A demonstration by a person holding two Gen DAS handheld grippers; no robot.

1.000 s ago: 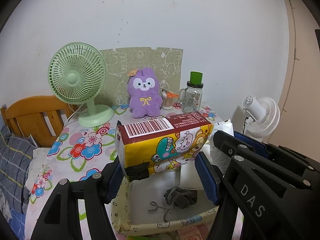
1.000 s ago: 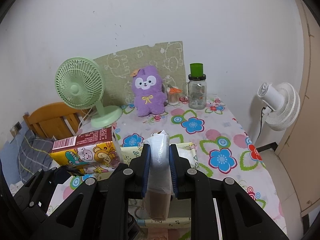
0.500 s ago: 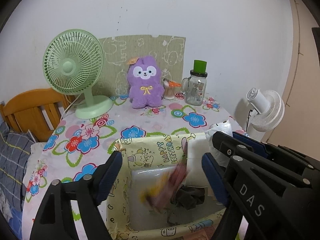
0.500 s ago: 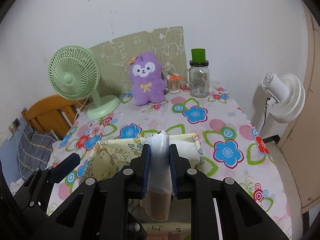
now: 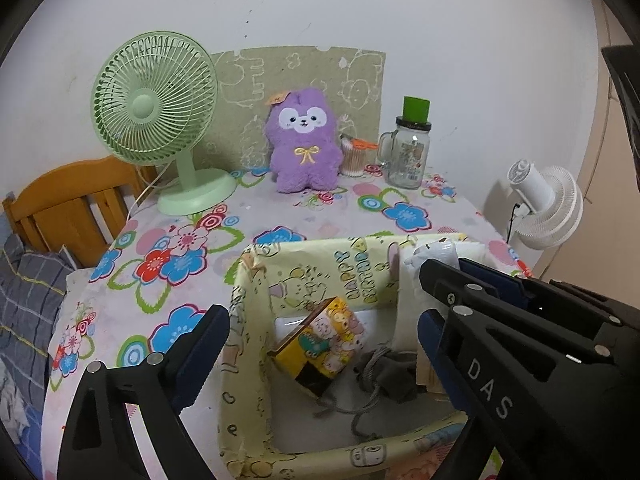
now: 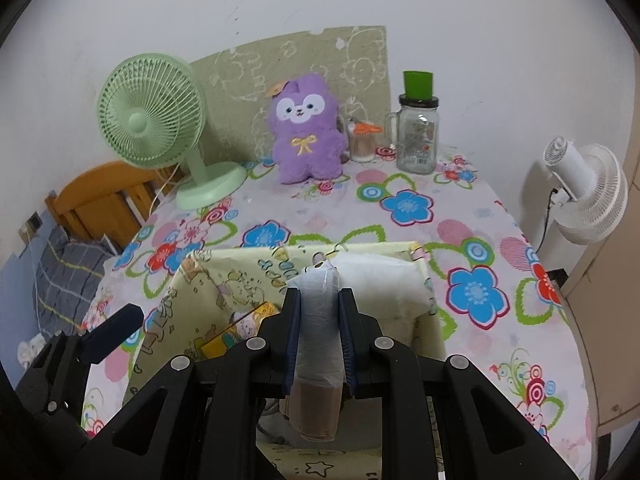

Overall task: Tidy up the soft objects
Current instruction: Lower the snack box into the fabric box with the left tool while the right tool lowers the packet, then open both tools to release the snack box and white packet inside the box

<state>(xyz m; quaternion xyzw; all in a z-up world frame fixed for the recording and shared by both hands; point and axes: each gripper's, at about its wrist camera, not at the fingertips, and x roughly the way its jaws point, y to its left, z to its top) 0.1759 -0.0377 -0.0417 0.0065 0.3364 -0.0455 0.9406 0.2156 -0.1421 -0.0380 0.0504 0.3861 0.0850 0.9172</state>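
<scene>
A yellow cartoon-print fabric bin point(image 5: 236, 320) stands at the near edge of the table. Inside it a yellow cartoon tissue pack point(image 5: 320, 344) lies tilted beside a grey cloth with a cord point(image 5: 384, 372). My left gripper point(image 5: 320, 324) hangs over the bin, its jaws opening wide with nothing pressed between the pads. My right gripper point(image 6: 319, 296) is shut on a clear-wrapped soft pack point(image 6: 318, 344) with a brownish lower end, held above the bin point(image 6: 424, 320). A white soft pack point(image 6: 380, 280) leans in the bin's far right corner. A purple plush point(image 5: 303, 146) sits at the back.
A green desk fan point(image 5: 156, 100) stands back left, and a glass jar with a green lid point(image 5: 410, 148) and a small cup stand back right. A white fan point(image 5: 548, 204) stands off the table's right side. A wooden chair point(image 5: 72, 200) is at the left.
The tissue pack left my left gripper's jaws and dropped into the bin, and those jaws spread wider. Both grippers sank toward the bin. The right gripper kept its pack.
</scene>
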